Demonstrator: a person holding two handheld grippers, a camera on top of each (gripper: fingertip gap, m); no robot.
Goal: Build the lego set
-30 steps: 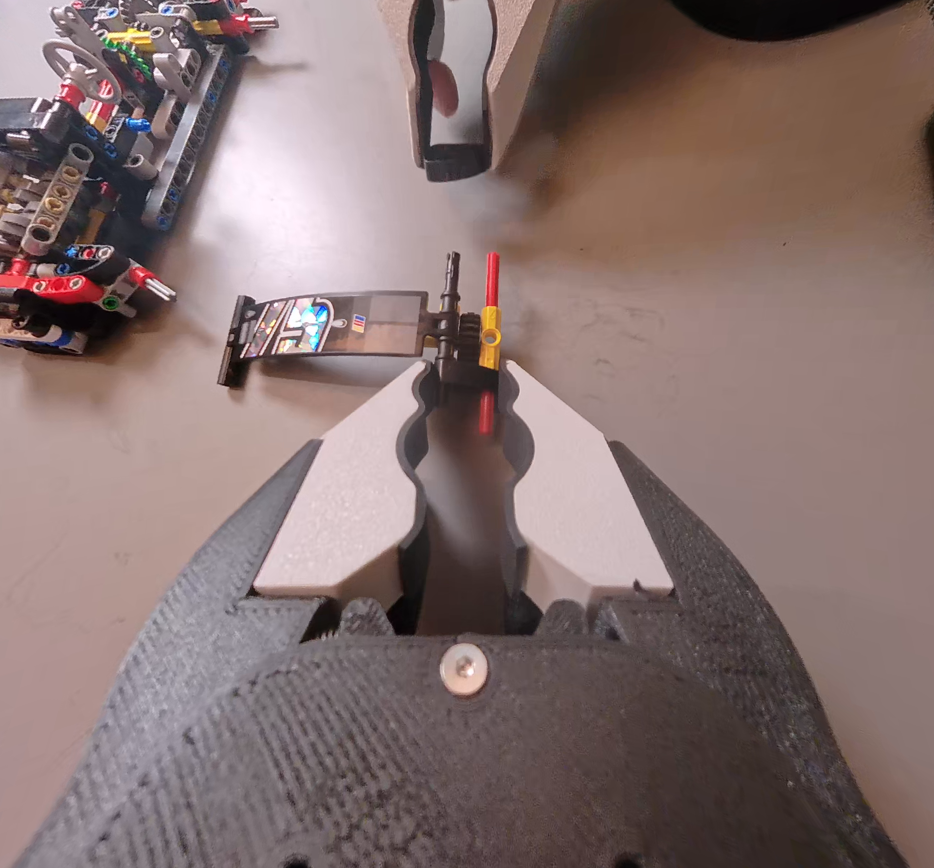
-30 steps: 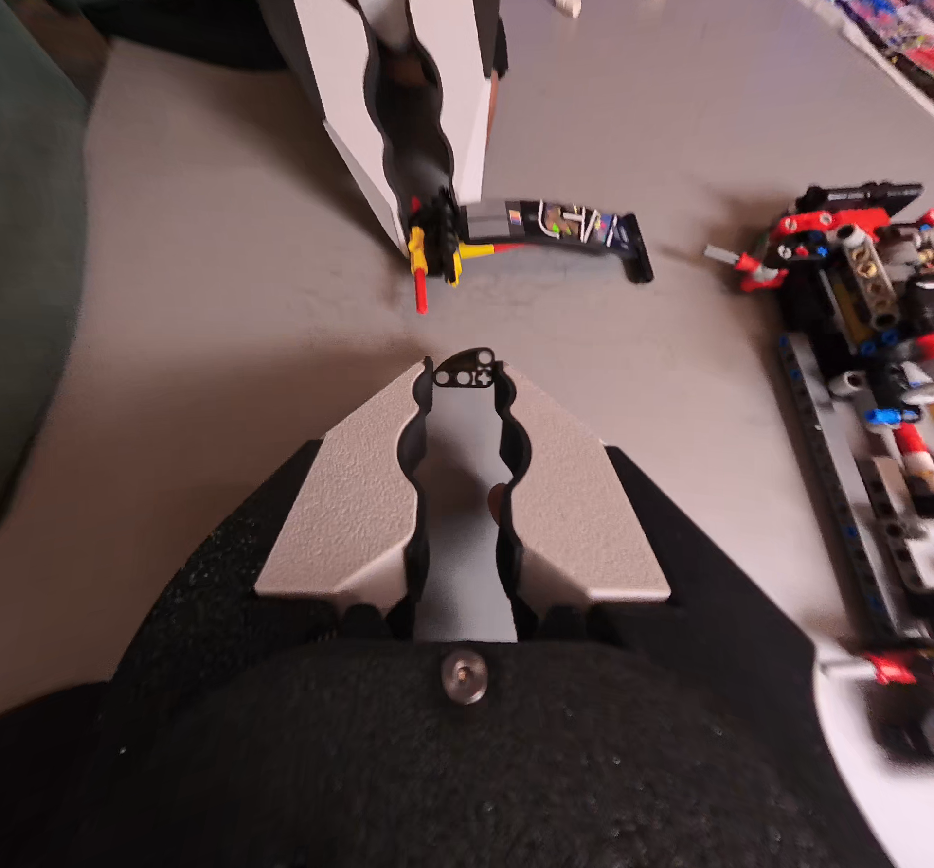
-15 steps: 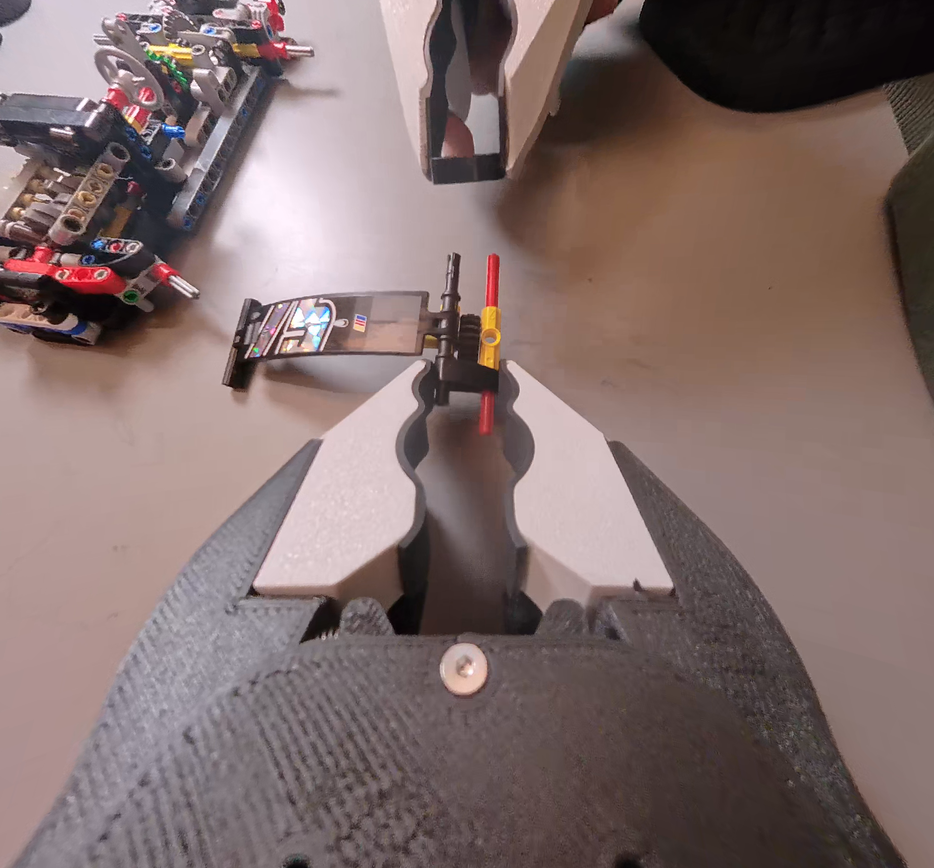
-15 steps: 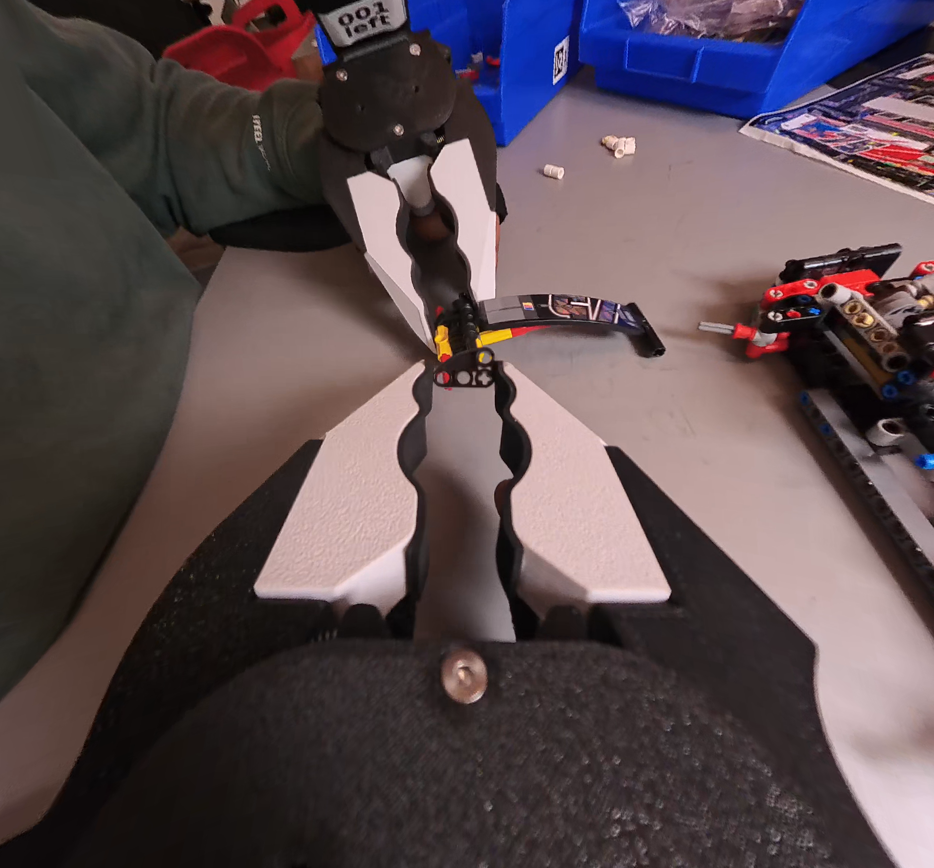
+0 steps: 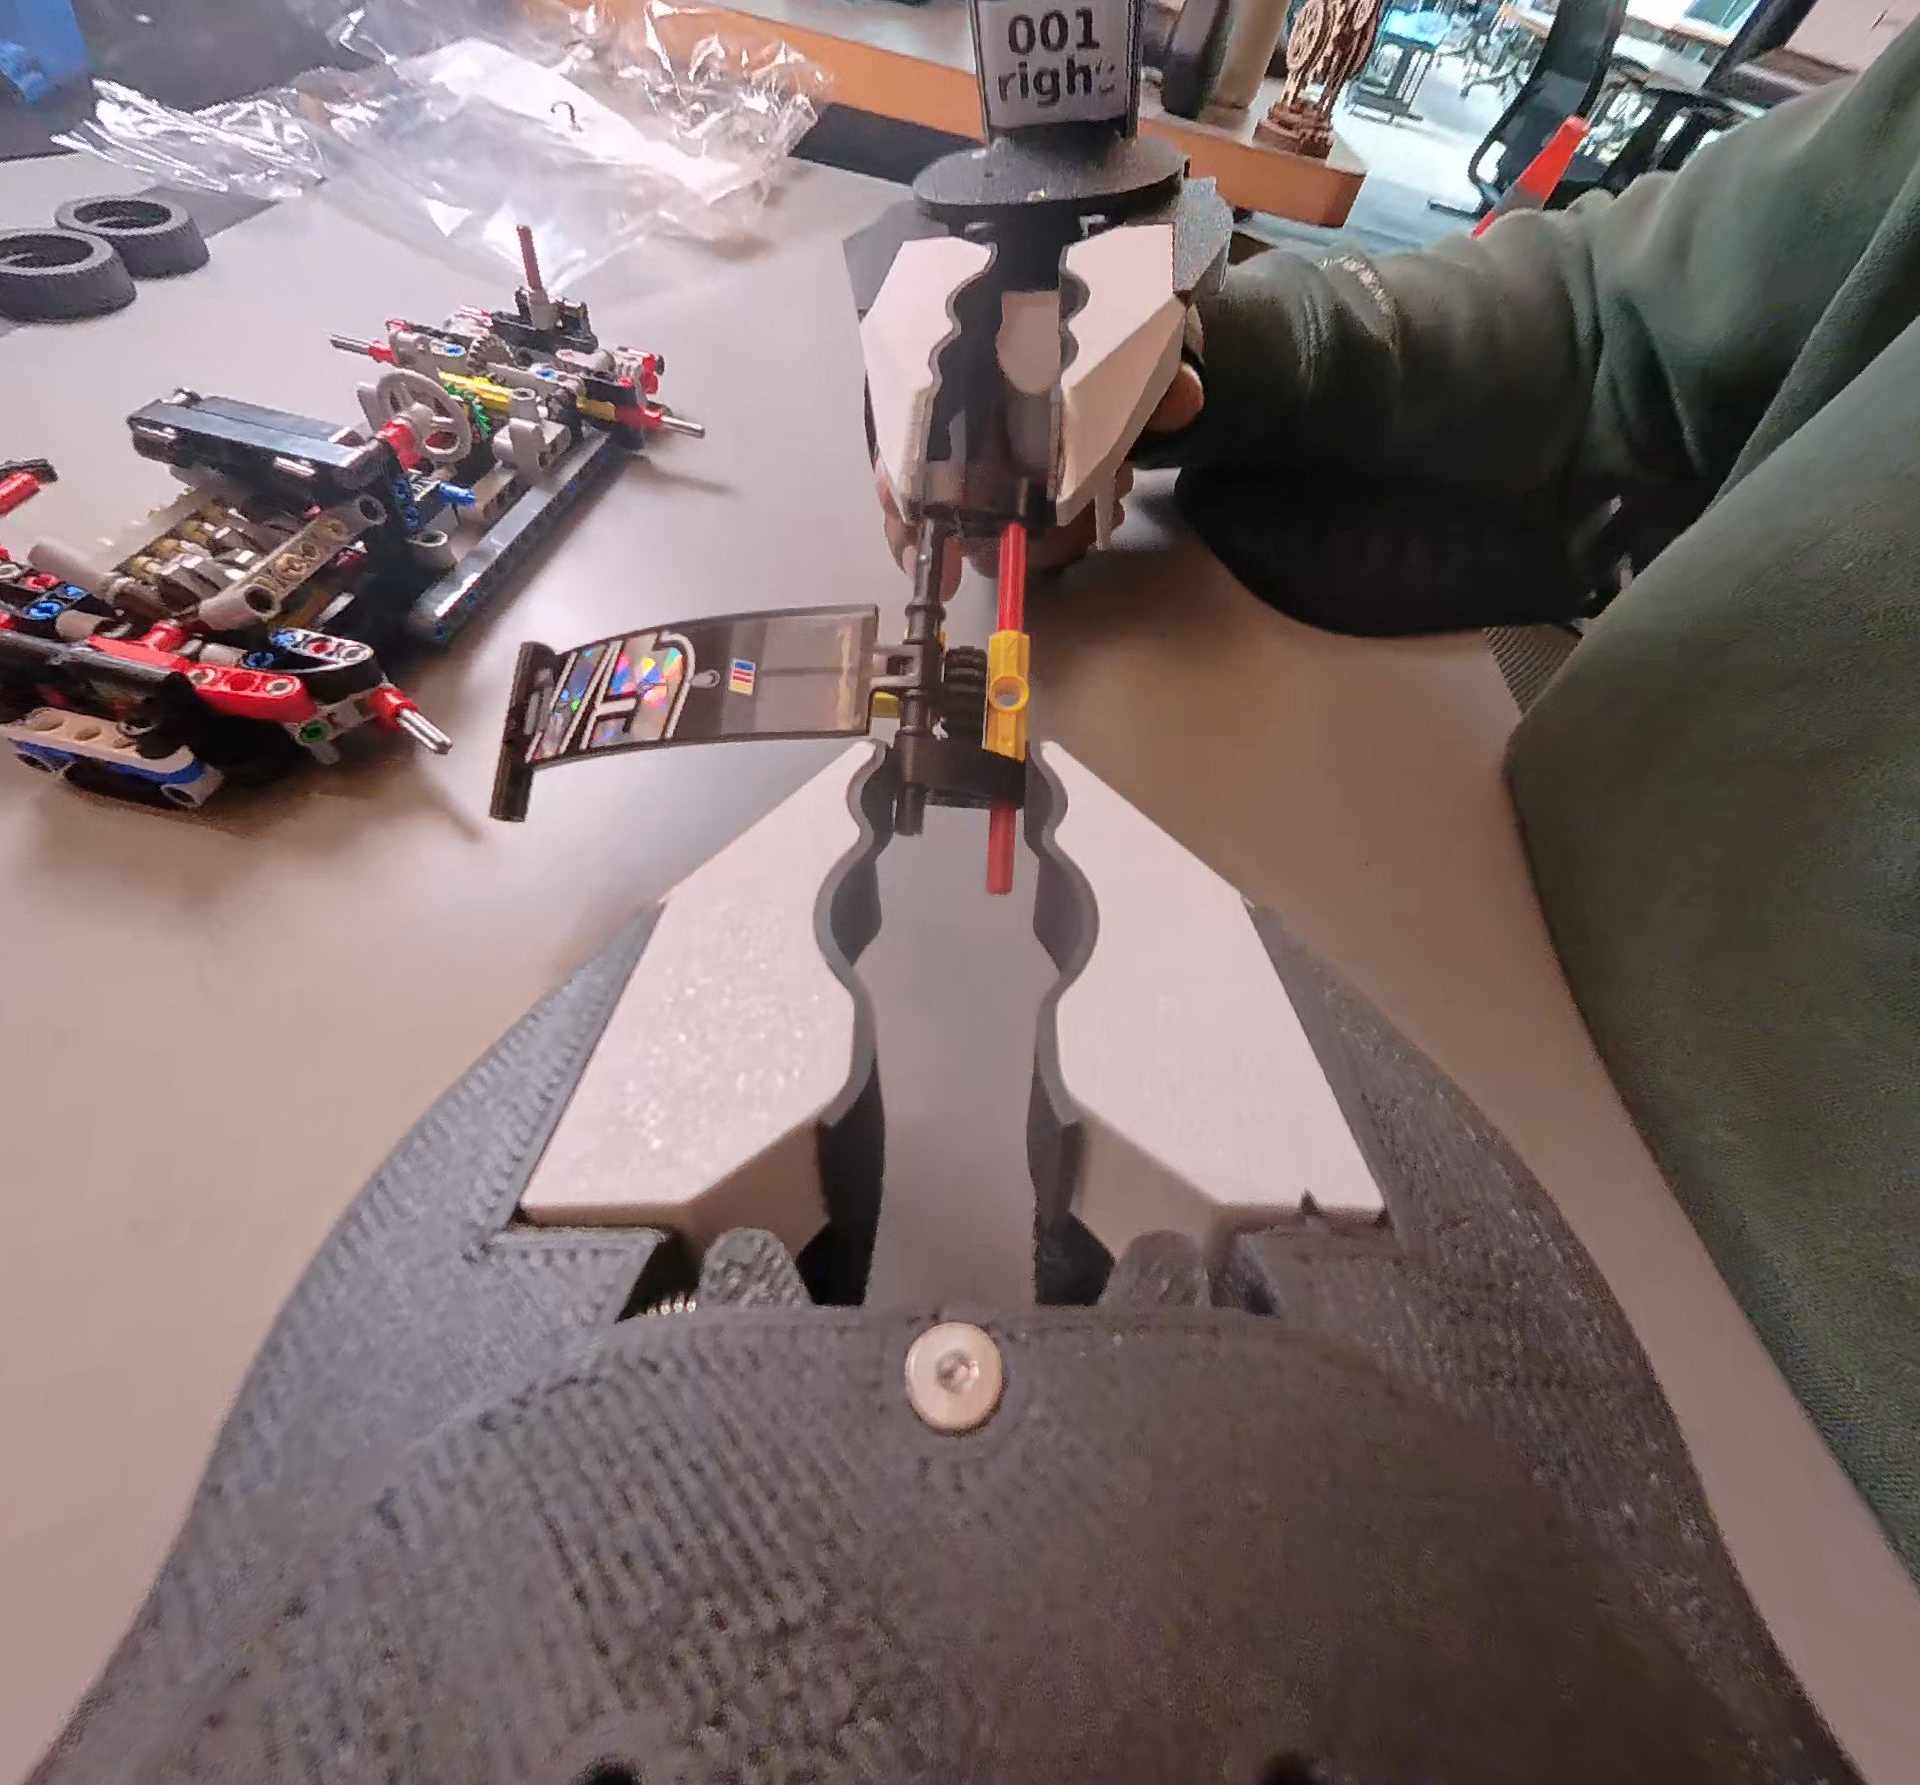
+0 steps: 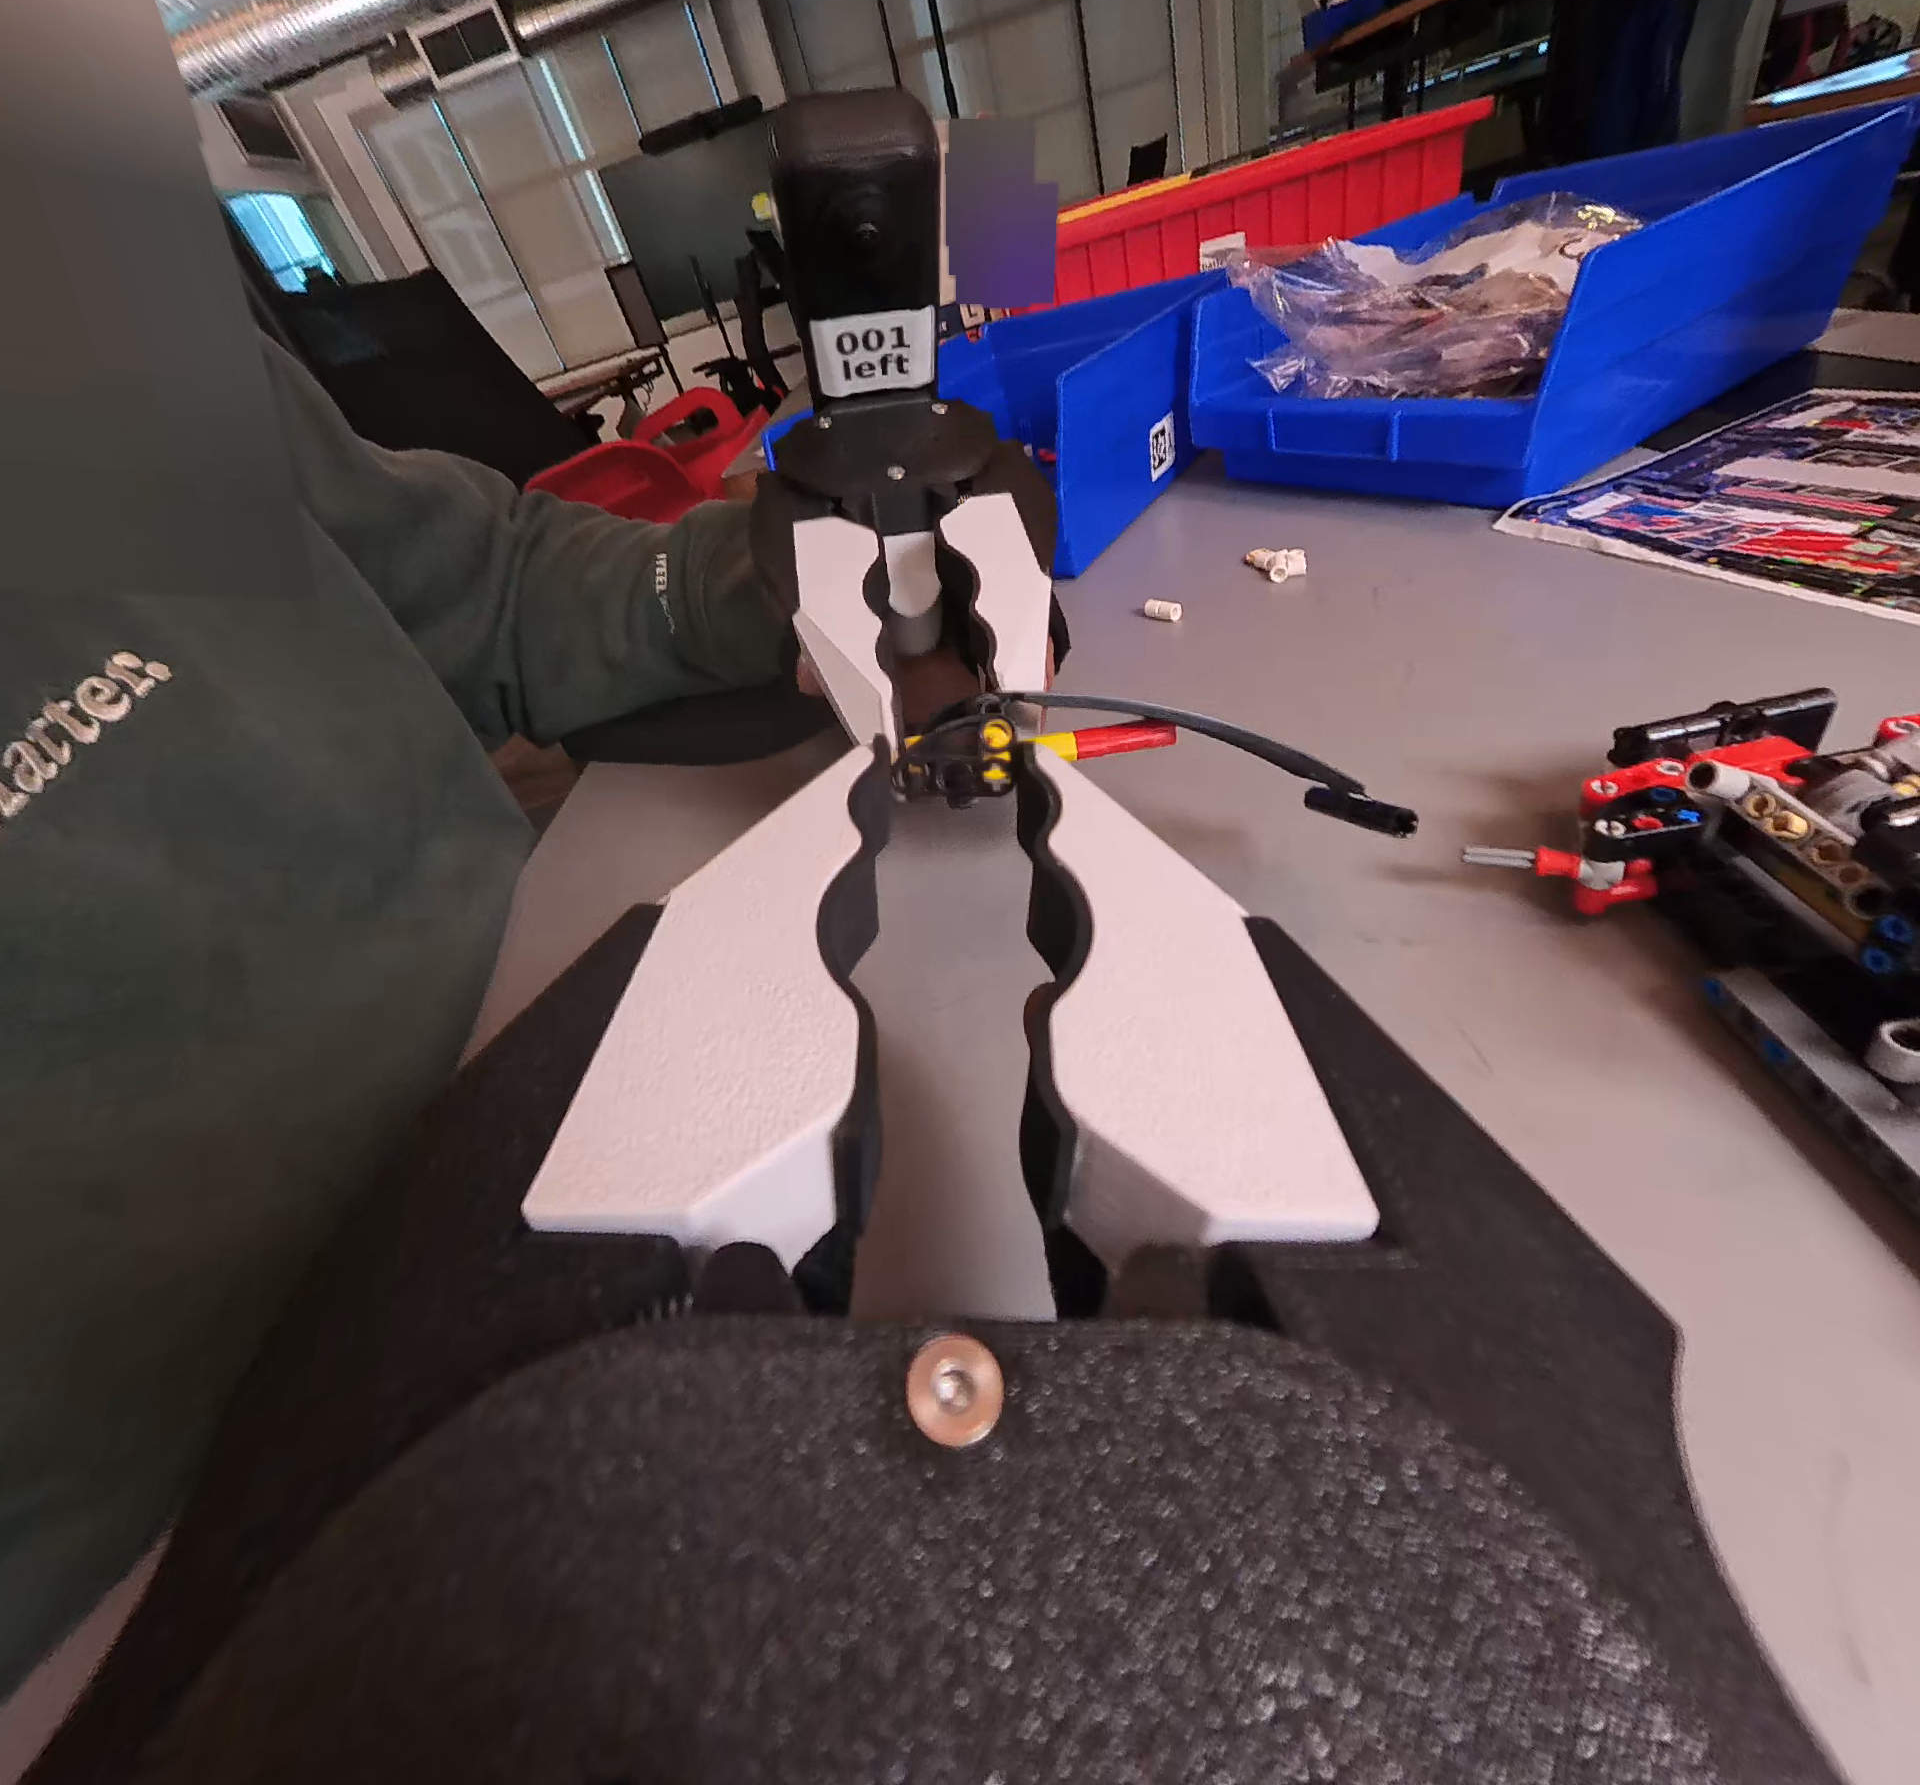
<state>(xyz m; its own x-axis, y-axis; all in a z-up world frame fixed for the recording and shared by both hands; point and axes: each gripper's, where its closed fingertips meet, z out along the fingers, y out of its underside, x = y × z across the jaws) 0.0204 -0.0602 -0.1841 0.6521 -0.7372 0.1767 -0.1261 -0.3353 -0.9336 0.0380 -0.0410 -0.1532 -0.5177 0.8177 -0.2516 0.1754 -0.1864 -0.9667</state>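
Observation:
My left gripper (image 5: 951, 779) is shut on a wing sub-assembly: a black stickered panel (image 5: 707, 686) on a black axle, with a black gear, a yellow connector (image 5: 1006, 691) and a red axle (image 5: 1008, 582). It is held above the grey table. My right gripper (image 6: 956, 779) is shut on a small black beam with holes (image 6: 951, 767). It faces the left gripper tip to tip, and the beam sits at the far ends of the two axles. The right gripper also shows in the left wrist view (image 5: 987, 514), and the left gripper in the right wrist view (image 6: 951, 707).
The part-built car chassis (image 5: 312, 530) lies on the table to the left; it also shows in the right wrist view (image 6: 1787, 831). Two black tyres (image 5: 94, 249) and clear bags (image 5: 468, 94) lie behind. Blue bins (image 6: 1455, 385), a booklet (image 6: 1745, 499) and small white pieces (image 6: 1276, 563) are farther off. Green sleeves (image 5: 1558, 405) flank both grippers. Some 5 cm of space lies between my two pairs of fingers.
Both grippers have tilted up from the table. My right gripper has closed in on the left one, bringing the black beam up to the axle ends of the wing sub-assembly.

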